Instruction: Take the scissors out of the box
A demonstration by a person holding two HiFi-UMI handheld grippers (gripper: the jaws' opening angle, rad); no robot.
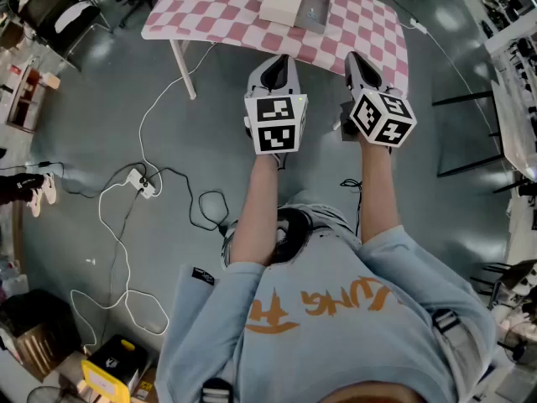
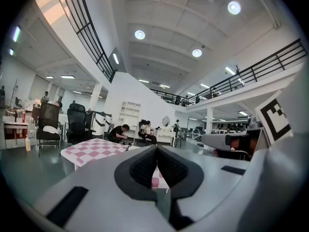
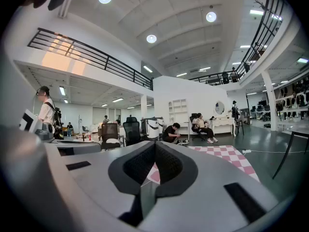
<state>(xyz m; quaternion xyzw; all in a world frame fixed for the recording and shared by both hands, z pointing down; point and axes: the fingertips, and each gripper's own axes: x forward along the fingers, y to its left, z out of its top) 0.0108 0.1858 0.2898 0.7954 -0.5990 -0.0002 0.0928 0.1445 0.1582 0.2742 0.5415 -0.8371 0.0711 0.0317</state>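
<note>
A white box with a grey flap or lid beside it lies on the table with the pink checked cloth, at the top of the head view. No scissors show in any view. Both grippers are held level in front of the person, short of the table's near edge. The left gripper has its jaws together with nothing between them. My right gripper is shut and empty too. Past each pair of jaws the checked table shows, still some way off.
White and black cables with a power strip lie on the grey floor at left. A black chair stands at upper left and a black frame at right. A yellow and black device sits at bottom left. People sit far off.
</note>
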